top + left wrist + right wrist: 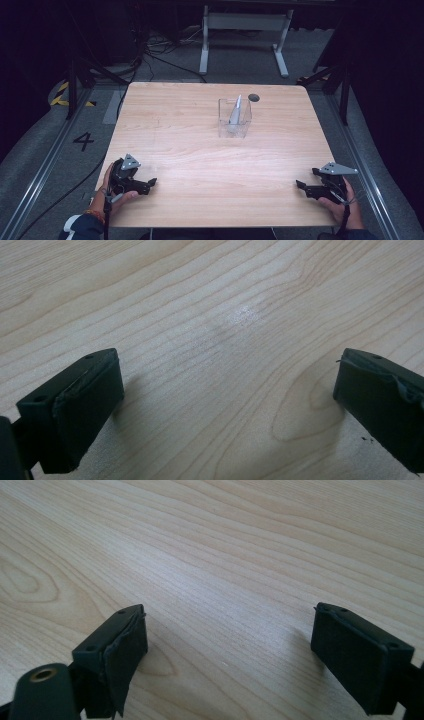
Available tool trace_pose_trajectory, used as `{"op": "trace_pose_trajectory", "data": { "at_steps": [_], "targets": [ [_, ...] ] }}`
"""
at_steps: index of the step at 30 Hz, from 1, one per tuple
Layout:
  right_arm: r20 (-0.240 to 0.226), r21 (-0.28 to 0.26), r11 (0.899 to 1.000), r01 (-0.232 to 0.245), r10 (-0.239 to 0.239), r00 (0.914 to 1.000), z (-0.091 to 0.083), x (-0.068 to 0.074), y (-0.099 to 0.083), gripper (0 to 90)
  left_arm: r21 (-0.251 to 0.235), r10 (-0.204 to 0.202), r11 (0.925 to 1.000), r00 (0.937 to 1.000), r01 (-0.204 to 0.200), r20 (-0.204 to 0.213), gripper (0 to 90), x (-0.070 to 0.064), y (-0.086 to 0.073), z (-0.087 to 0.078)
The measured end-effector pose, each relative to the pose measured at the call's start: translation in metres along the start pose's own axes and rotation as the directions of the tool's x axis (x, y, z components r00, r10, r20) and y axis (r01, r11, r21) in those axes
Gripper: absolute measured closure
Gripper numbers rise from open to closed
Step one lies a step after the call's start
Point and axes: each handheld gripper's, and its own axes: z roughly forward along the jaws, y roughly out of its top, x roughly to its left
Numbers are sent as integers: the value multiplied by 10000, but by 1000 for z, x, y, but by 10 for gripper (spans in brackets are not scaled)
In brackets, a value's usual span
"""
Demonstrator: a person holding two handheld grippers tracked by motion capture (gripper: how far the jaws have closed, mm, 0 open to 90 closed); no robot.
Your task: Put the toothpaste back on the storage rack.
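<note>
At the lower left of the high view, the left hand (107, 192) is holding the left gripper (150, 184), its jaws standing wide apart. At the lower right, the right hand (345, 205) is holding the right gripper (300, 186), jaws likewise spread.

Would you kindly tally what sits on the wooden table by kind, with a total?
Clear container: 1
Grey pointed object standing in it: 1
Dark round spot by the far edge: 1
Handheld grippers, claws open: 2, left and right
Total: 5
</note>
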Motion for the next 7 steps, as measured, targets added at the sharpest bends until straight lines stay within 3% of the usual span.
{"op": "trace_pose_trajectory", "data": {
  "at_steps": [7],
  "targets": [
    [28,5,10000,-9,9,10000,0,0,0,153,-2,-8,10000,10000,8,-19,2,0,0,0]
  ]
}}
